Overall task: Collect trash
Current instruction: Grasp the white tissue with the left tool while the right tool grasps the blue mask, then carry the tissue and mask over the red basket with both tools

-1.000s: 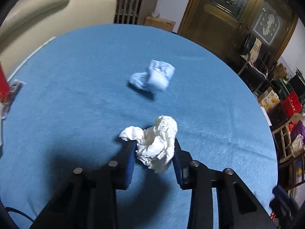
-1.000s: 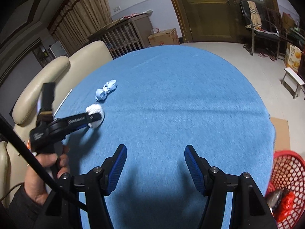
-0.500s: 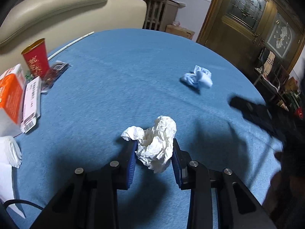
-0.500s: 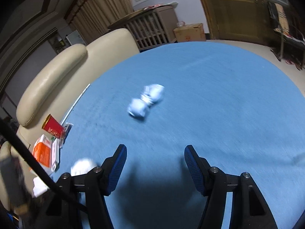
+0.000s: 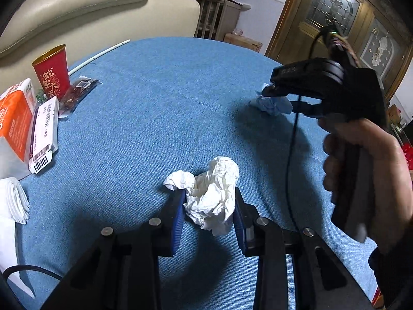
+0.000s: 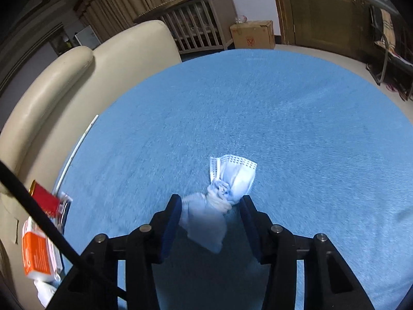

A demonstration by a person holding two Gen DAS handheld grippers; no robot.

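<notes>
Blue tablecloth (image 5: pixel 155 118) under crumpled white tissue (image 5: pixel 211 201) and knotted pale-blue mask (image 6: pixel 227 188).

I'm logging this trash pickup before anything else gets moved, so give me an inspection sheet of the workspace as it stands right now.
Surface: round table under a blue cloth.
Job's things: crumpled white tissue; knotted blue face mask lying on the cloth.
Clutter: red paper cup, orange pack, barcoded box, dark wrapper, white stick at the table's edge.
Grippers: left gripper shut on the tissue; right gripper has just been closing, mask between its fingers, grip not yet clear.
Cables: black cable hangs from the right gripper.
Surroundings: cream sofa, cardboard box, wooden door.
</notes>
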